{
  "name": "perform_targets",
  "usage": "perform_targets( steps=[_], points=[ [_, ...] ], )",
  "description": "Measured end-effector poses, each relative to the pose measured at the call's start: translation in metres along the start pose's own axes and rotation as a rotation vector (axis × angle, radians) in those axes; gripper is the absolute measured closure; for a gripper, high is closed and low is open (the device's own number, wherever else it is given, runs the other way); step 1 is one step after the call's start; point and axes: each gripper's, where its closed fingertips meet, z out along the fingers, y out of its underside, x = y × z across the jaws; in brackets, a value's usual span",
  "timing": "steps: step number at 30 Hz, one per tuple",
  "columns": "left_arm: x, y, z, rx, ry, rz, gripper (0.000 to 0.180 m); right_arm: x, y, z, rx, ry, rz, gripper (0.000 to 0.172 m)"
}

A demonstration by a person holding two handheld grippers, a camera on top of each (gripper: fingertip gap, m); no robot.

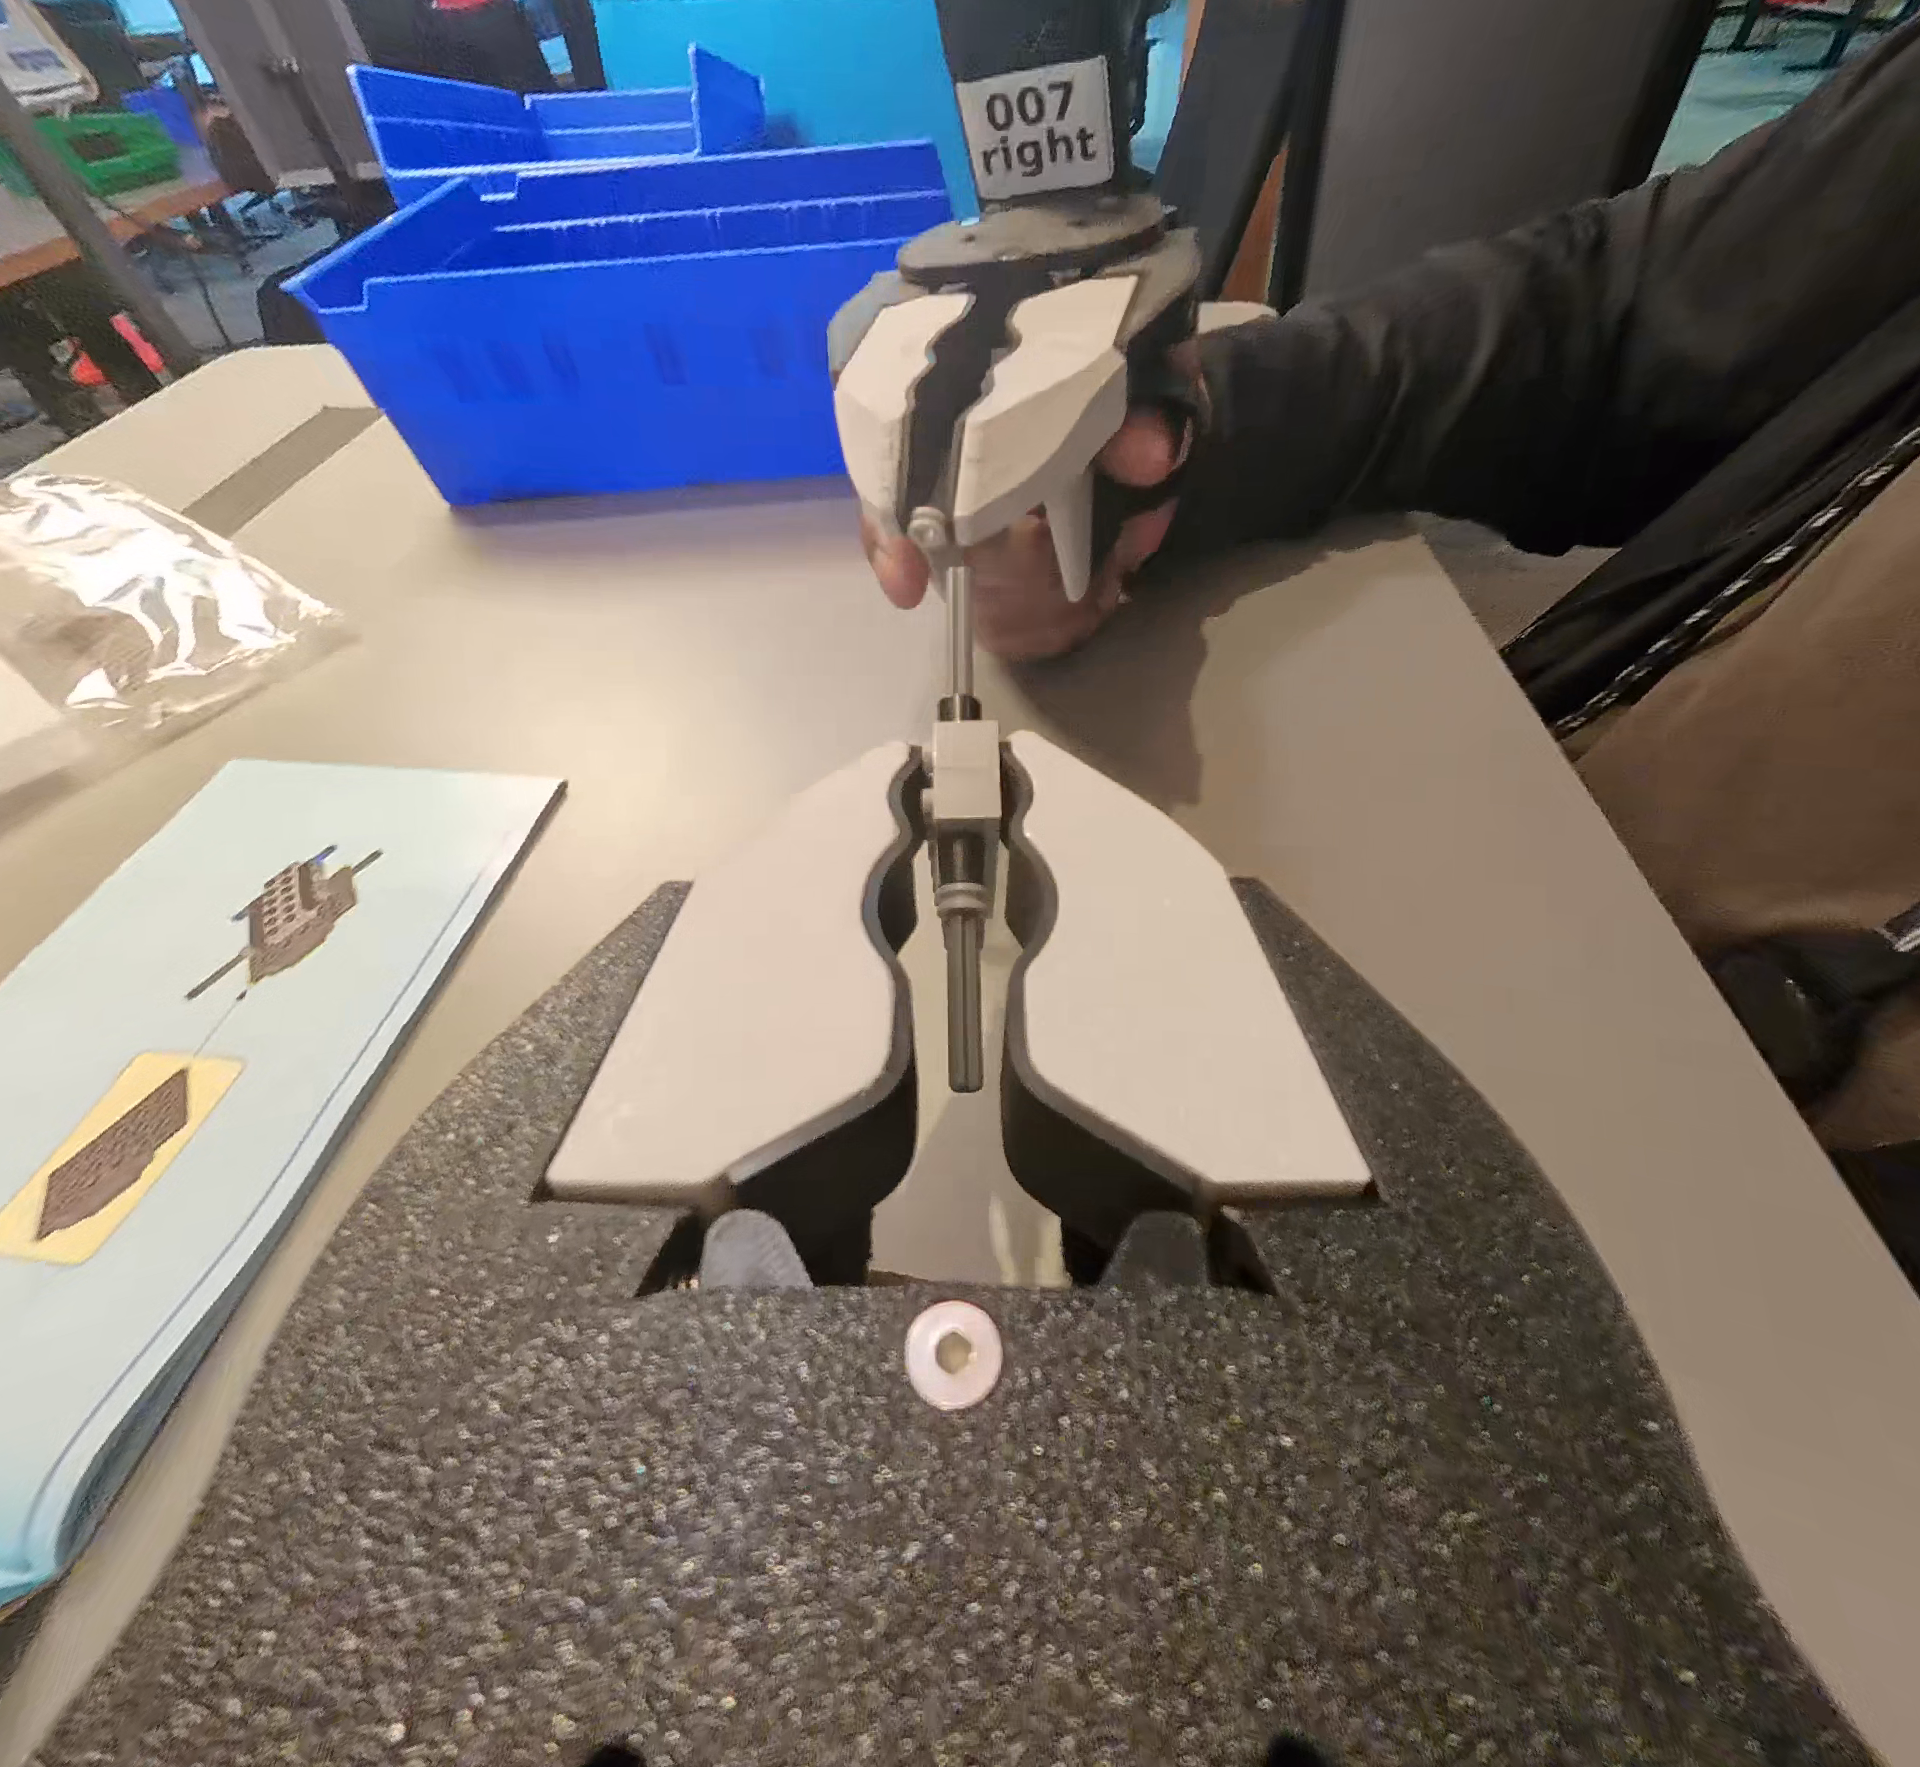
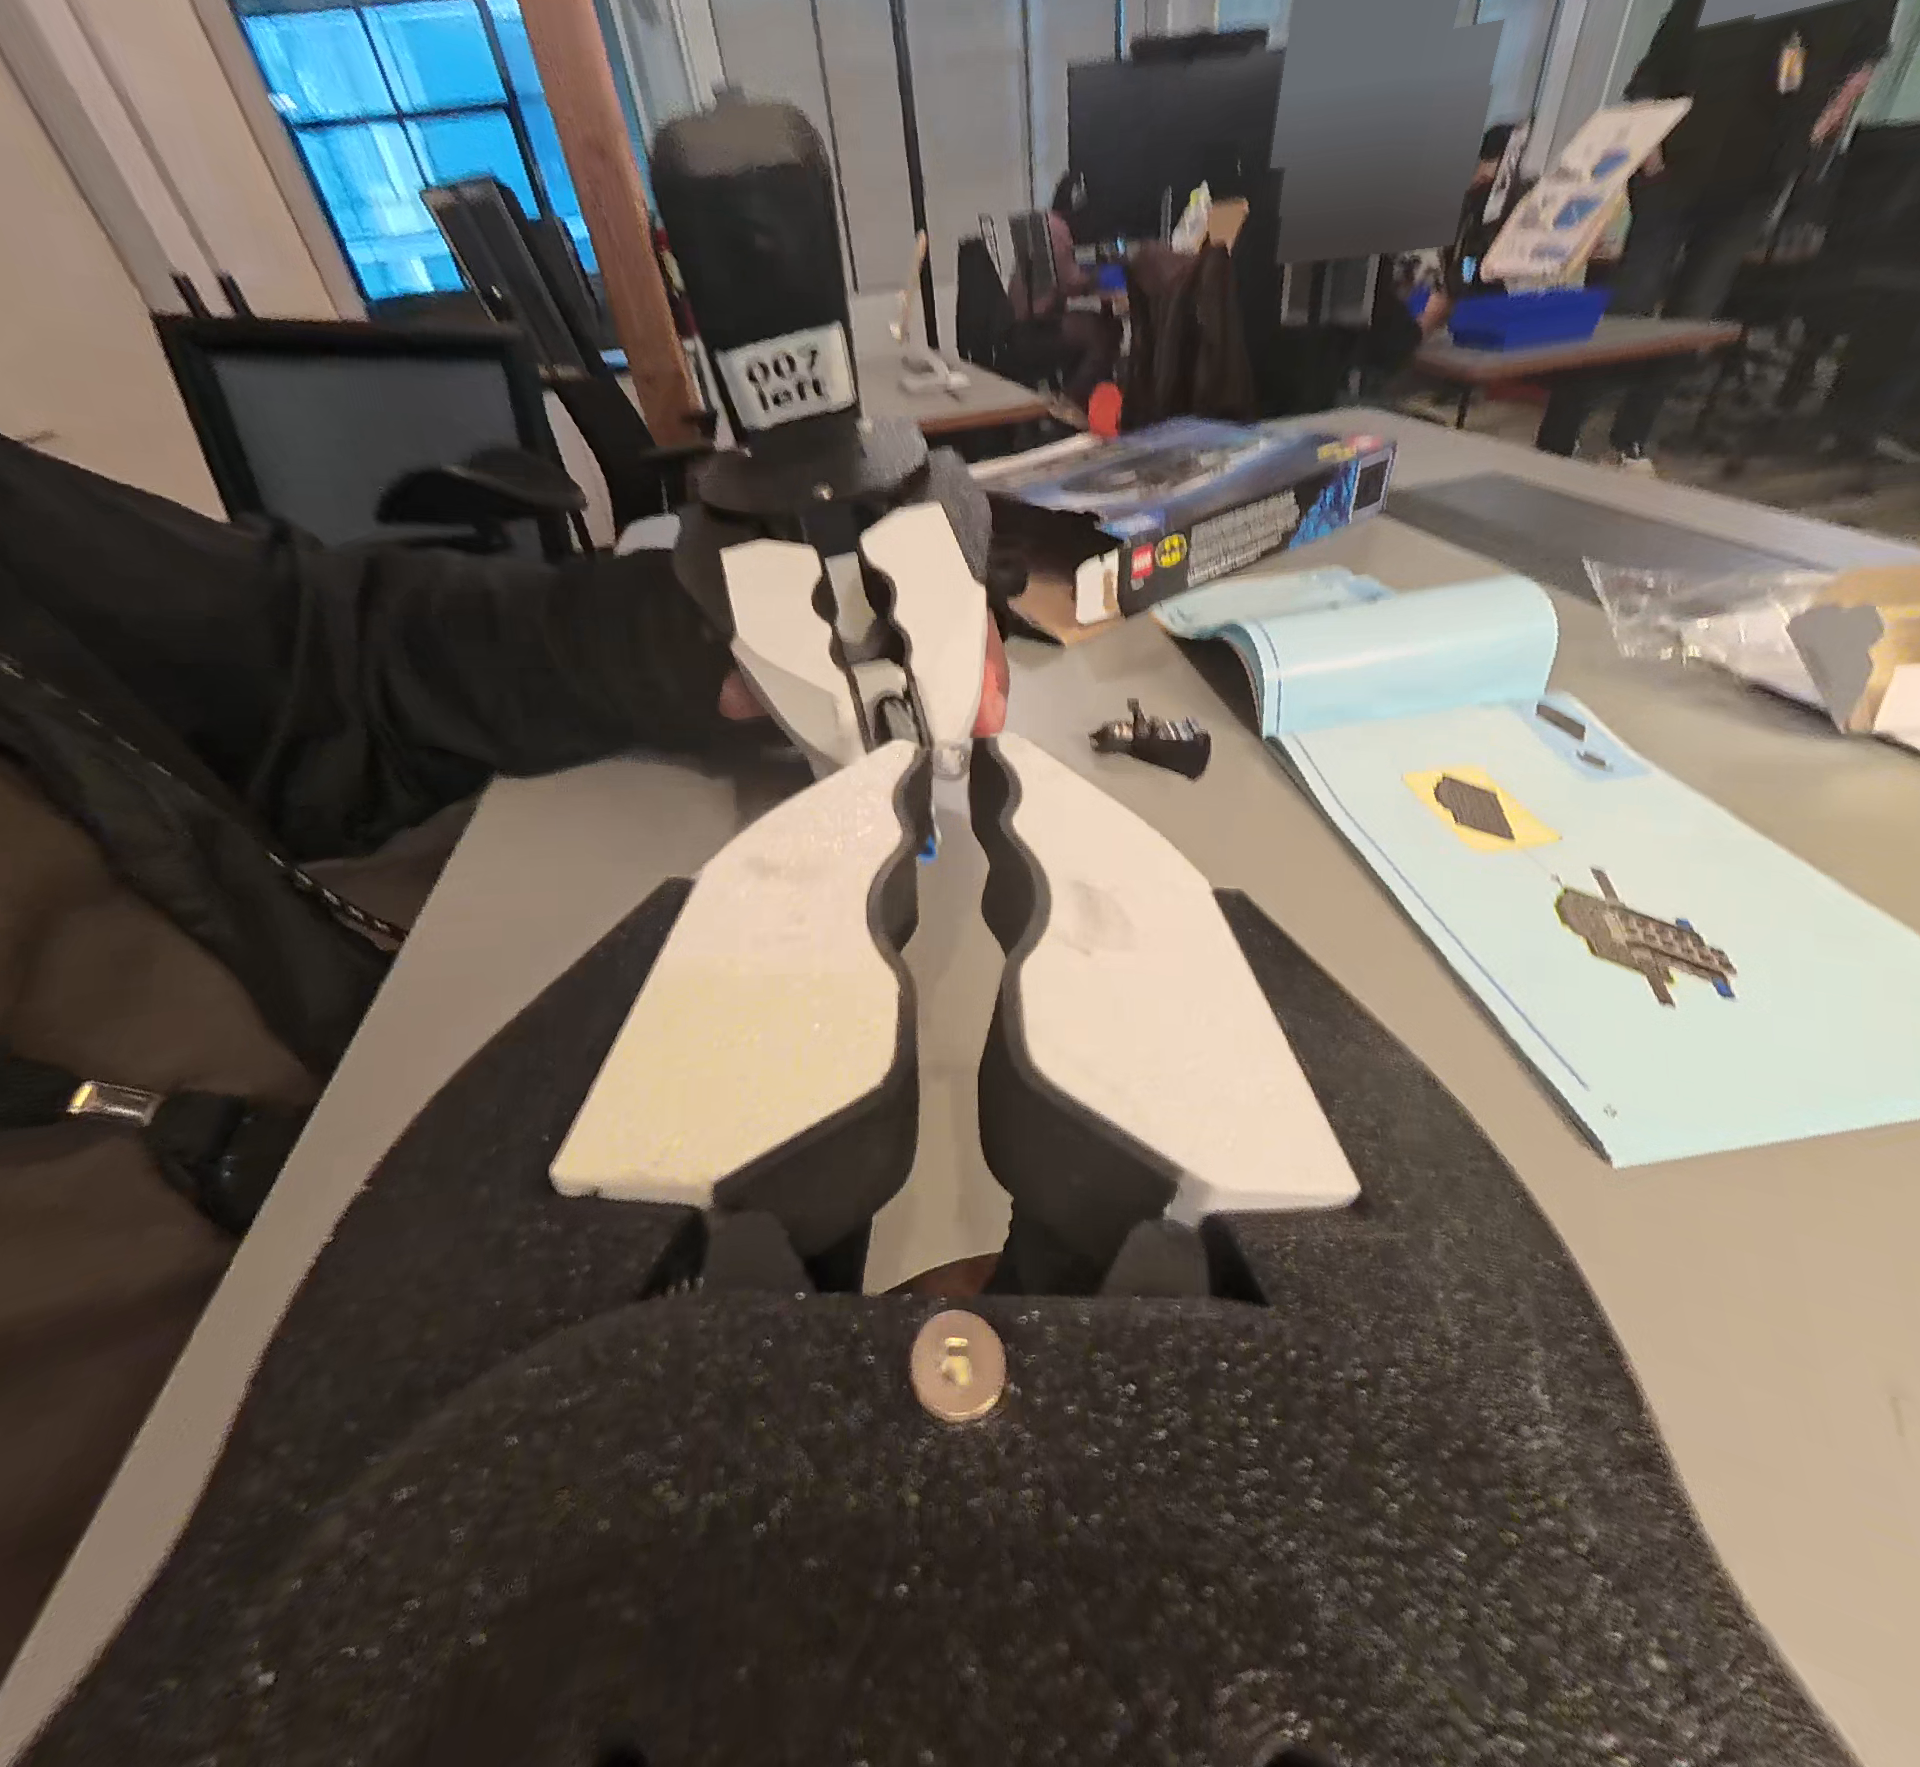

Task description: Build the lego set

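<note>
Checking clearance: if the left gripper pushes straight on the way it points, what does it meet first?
Likely the right gripper: it faces the left gripper head-on, holding the far end of the same axle. Depth unclear.

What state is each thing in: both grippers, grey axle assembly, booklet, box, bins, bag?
Left gripper: closed on small grey brick block threaded on a thin grey axle.
Right gripper: closed on the axle's far end.
Light-blue instruction booklet: lying open.
Dark printed cardboard box: end flap open.
Blue plastic bins: upright.
Clear plastic bag: crumpled, flat on grey table.
</note>
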Motion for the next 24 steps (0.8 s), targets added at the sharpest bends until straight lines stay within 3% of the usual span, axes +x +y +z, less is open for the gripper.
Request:
perform_targets(
  steps=[14,24],
  points=[
    [0.027,-0.024,0.003,0.163,0.131,-0.002,0.168,-0.036,-0.019,-0.004,0.126,-0.129,-0.12,0.165],
    [0.032,-0.024,0.004,0.168,0.158,0.0,0.169,-0.044,-0.019,-0.003,0.127,-0.148,-0.159,0.165]
  ],
)
